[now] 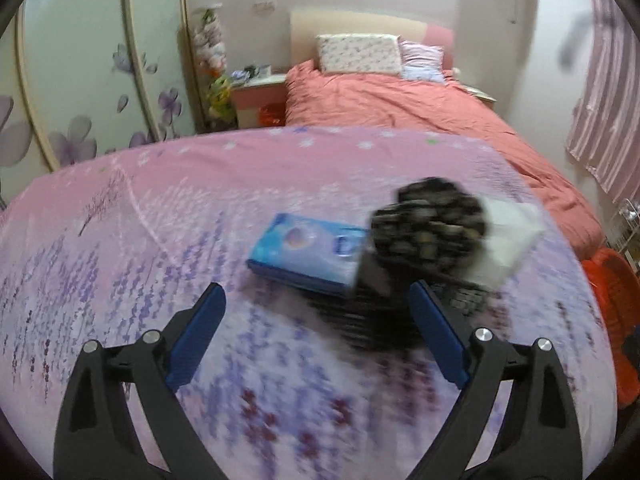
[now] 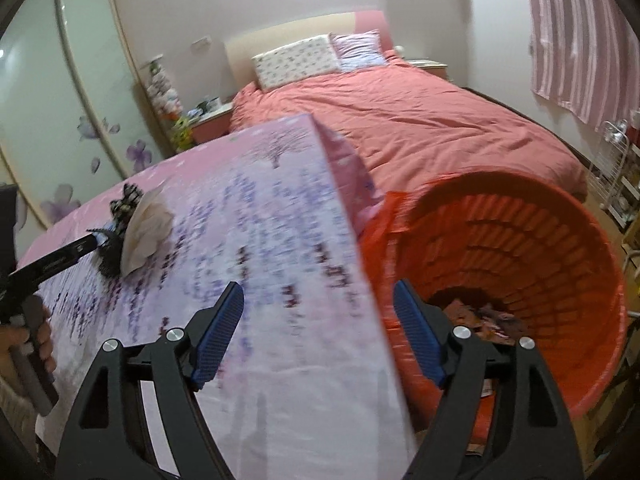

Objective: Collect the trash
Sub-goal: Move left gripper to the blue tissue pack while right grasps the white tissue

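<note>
My left gripper (image 1: 318, 300) is open and empty above a table with a pink and lavender cloth (image 1: 200, 200). Just ahead of it lie a blue tissue pack (image 1: 304, 250), a black patterned scrunchie (image 1: 428, 226) and crumpled white tissue paper (image 1: 508, 240), with a dark comb-like thing (image 1: 372, 320) under them. My right gripper (image 2: 318, 300) is open and empty over the table's right edge, beside an orange waste basket (image 2: 520, 240) that holds some brownish scraps (image 2: 480, 316). In the right wrist view the tissue (image 2: 146, 228) and scrunchie (image 2: 126, 202) lie at far left, near the other gripper's arm (image 2: 52, 260).
A bed with a coral cover (image 2: 400, 128) and pillows (image 2: 296, 60) lies behind the table. A wardrobe with flower-printed doors (image 1: 80, 80) stands at left, a nightstand (image 1: 260, 88) beside the bed. Striped curtain (image 2: 580, 40) and a wire rack (image 2: 616, 168) are at right.
</note>
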Available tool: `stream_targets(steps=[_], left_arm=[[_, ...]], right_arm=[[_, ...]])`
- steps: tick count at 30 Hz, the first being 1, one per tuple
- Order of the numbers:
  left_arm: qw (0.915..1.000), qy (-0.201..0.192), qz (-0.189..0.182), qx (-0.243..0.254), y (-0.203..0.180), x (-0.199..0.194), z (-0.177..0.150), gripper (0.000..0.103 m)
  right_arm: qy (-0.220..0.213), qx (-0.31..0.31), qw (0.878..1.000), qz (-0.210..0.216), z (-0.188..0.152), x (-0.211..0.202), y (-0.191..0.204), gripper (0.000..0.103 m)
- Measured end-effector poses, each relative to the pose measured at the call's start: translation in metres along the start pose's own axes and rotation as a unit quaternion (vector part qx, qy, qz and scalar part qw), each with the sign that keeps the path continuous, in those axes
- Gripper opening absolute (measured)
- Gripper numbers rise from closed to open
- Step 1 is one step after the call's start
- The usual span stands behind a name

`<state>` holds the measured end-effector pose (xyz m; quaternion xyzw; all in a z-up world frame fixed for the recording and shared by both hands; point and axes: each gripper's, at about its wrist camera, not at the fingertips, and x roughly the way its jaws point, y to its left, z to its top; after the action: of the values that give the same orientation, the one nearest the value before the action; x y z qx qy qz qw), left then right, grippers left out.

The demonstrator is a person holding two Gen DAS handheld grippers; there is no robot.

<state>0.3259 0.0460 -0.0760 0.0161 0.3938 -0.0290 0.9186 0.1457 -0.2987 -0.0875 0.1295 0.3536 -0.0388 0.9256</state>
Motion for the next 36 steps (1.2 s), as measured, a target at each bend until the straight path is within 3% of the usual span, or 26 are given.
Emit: stream_targets(steps=[8, 19, 24, 32, 34, 36], left_arm=[[0.9993, 0.024, 0.027, 0.002, 0.016, 0.032, 0.014, 0.079], [0.994, 0.046, 0.082, -0.056, 0.104, 0.029, -0.006, 0.079], [0.9946, 0.04, 0.071, -0.064, 0.116, 0.02, -0.009, 0.079], [0.9976, 0.018, 0.035, -0.057, 0.097, 0.006, -0.001, 0.083], [0.9979, 0.017, 0.028, -0.056, 0.089, 0.008, 0.004, 0.085], [0.998, 0.016, 0.021, -0.057, 0.08, 0.011, 0.01, 0.087]], right_arm=[[0.018, -0.031, 0.999, 0.02, -0.002, 0.019, 0.043, 0.077], [0.027, -0.048, 0.996, 0.075, 0.006, 0.043, 0.106, 0.076], [0.03, -0.012, 0.994, 0.1, 0.029, 0.069, 0.132, 0.075], [0.062, 0.021, 0.994, 0.084, 0.043, 0.113, 0.14, 0.059], [0.062, 0.012, 0.994, 0.085, 0.043, 0.118, 0.14, 0.042], [0.068, 0.0, 0.993, 0.095, 0.042, 0.116, 0.141, 0.038]])
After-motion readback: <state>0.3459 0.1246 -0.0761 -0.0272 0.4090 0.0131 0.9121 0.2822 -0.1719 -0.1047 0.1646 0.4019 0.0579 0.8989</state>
